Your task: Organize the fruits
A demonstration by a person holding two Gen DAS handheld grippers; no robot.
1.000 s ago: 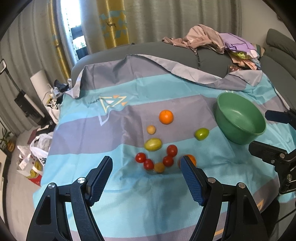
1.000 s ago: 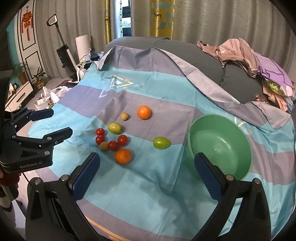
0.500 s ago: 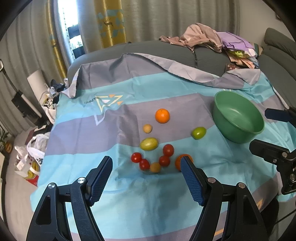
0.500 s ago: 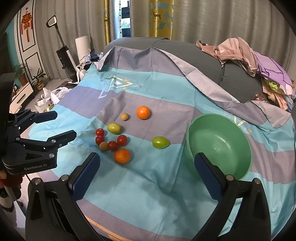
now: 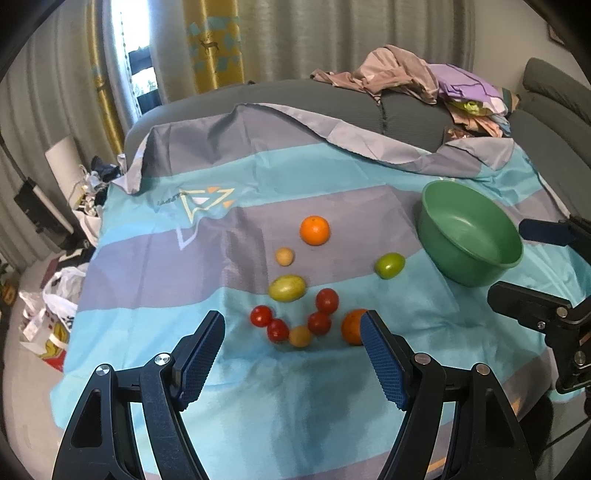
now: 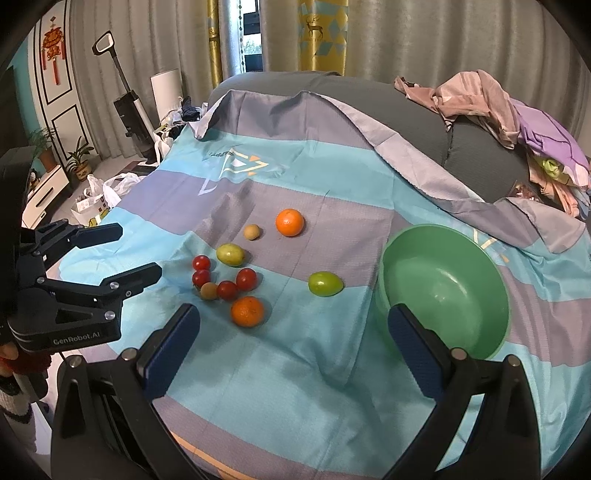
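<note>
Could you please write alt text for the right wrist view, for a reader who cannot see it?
The open right gripper hovers over a striped blue-and-grey cloth with an empty green bowl at right and loose fruit at centre: two oranges, two green fruits, four red tomatoes and two small tan fruits. The open left gripper reaches in from the left.

Hanging behind a grey sofa point(image 6: 399, 107), pleated grey curtains point(image 6: 424, 40) with yellow panels point(image 6: 321, 35); daylight showing through a narrow window gap point(image 6: 251, 44).
</note>
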